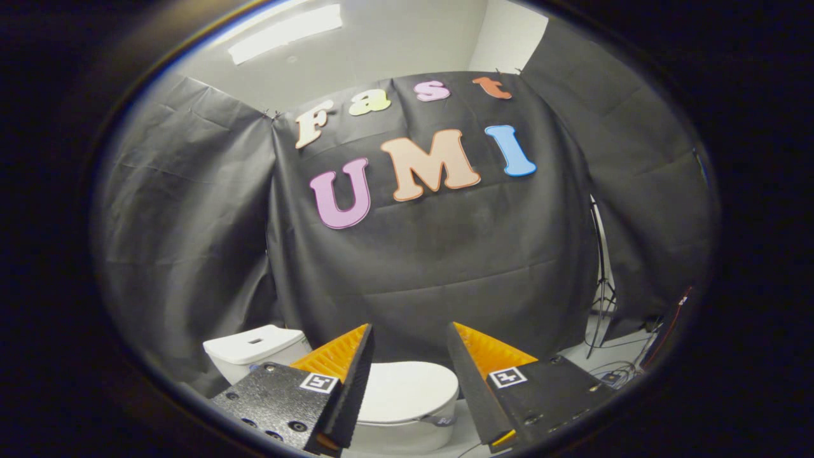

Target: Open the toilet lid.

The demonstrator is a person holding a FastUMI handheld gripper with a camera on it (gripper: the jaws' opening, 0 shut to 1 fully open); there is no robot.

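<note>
Toilet lid (407, 389) down flat on the bowl, white, smooth, seen from above and in front. It lies beyond and below the fingers, showing through the gap between them. Bowl (400, 436) white underneath, with a small grey tab or fitting on its near right side (too small to make out).

Tank (254, 348) white, standing behind and to the left of the lid, partly hidden by the left finger; a small slot or button on its top.

Gripper (410, 337) held above the toilet, fingers spread well apart, nothing between them, not touching the lid.

Black cloth (432, 273) hangs close behind the toilet as the booth wall, creased. To the right, a thin stand (601, 286) against a white wall, with cables (610, 372) on the pale floor beside it. Ceiling light (286, 33) overhead.
</note>
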